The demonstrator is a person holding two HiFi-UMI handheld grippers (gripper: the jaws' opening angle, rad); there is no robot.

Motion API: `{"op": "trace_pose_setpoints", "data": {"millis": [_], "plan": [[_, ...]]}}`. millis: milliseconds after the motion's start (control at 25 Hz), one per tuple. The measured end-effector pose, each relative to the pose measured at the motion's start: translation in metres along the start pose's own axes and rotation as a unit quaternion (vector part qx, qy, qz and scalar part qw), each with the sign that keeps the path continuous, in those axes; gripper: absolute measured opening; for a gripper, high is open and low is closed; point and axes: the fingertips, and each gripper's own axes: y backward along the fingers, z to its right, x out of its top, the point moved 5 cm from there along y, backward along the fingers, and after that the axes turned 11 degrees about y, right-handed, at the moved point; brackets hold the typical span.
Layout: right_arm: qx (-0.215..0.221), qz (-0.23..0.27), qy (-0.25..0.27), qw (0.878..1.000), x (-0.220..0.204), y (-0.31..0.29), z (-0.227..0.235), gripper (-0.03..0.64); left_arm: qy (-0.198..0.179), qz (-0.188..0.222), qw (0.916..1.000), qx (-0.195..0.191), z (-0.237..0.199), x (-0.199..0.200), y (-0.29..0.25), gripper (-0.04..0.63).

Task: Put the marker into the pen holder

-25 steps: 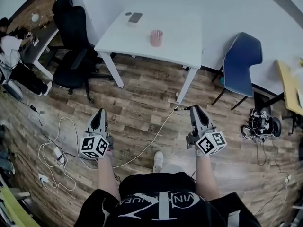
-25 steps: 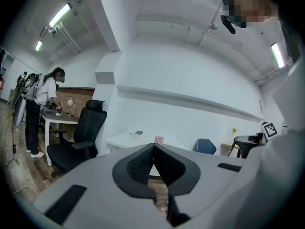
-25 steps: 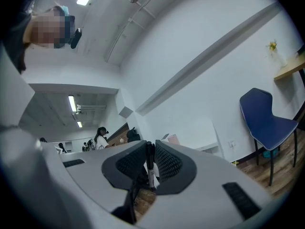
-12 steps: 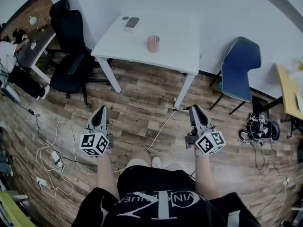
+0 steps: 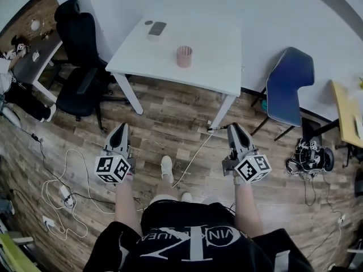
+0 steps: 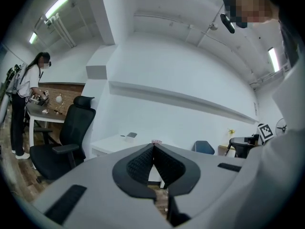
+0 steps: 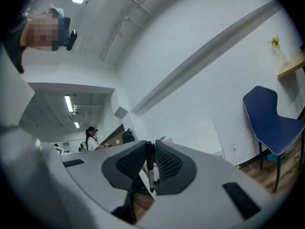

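The marker (image 7: 151, 171), a slim black pen with a pale label band, stands clamped between the two ribbed pads of the right gripper (image 7: 151, 144), its length running along the gap between them and its upper end level with the jaw tips. The right gripper's jaws are closed on the marker and touch it on both sides. In the head view the right gripper is held low over the wooden floor (image 5: 170, 118), in front of the person's right forearm, and the marker itself cannot be made out there. The left gripper (image 6: 153, 147) is closed with its pads meeting at the tips and nothing between them; it is held level with the right one, on the person's left. The pen holder (image 5: 184, 56), a pink cup, stands upright on the white table (image 5: 210, 44), well apart from both grippers and ahead of them. A small grey device (image 5: 156, 29) lies near the table's far left corner. A black office chair (image 5: 79, 55) stands left of the table and a blue chair (image 5: 289, 84) to its right. Cables (image 5: 62, 174) trail across the floor at the left.
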Motion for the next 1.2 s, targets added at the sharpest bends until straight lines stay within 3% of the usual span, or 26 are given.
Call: {"op": "trace_pose_setpoints", "data": {"millis": [680,1200], "plan": [[-0.018,-0.010,-0.006,1.000,0.004,-0.148,0.022,0.069,0.017,-0.026,0.9990,-0.033,-0.075,0.028,-0.150,0.014],[-0.063,-0.007,-0.014,0.998,-0.003,-0.231,0.032,0.069,0.002,-0.068,0.9929,-0.098,-0.116,0.040,-0.250,0.014]]}}
